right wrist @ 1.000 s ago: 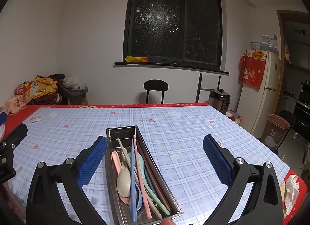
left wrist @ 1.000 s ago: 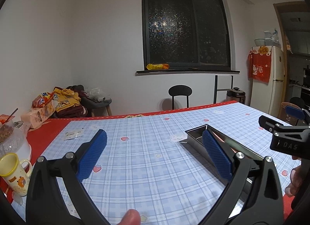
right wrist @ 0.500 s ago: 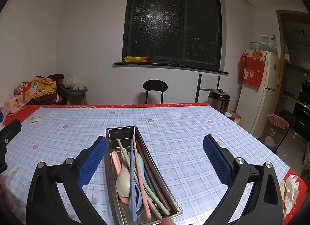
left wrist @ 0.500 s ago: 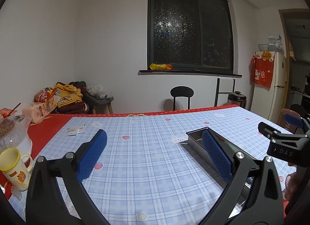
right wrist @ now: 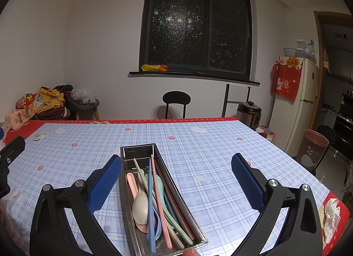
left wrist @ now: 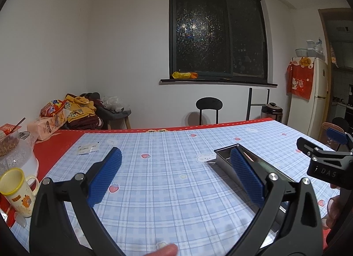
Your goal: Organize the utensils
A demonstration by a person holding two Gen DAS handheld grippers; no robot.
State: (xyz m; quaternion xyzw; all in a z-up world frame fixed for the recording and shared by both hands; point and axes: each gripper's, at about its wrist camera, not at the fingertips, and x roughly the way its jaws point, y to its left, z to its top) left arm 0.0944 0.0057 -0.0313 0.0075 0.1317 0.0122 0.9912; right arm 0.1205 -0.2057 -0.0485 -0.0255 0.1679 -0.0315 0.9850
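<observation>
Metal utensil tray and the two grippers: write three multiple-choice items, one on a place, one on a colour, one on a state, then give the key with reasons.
1. Where do the spoons and chopsticks lie?
A. In the metal tray
B. Loose on the tablecloth
C. In the yellow-rimmed mug

2. What colour are the pads on the gripper fingers?
A. Red
B. Blue
C. Green

3. How does the right gripper stand?
A. Shut on a spoon
B. Shut on the tray wall
C. Open, holding nothing

Key: 1 A, the pastel spoons and chopsticks all rest inside the tray. 2 B, both pads are ribbed blue. 3 C, the fingers spread wide with only tray and tablecloth between them.
</observation>
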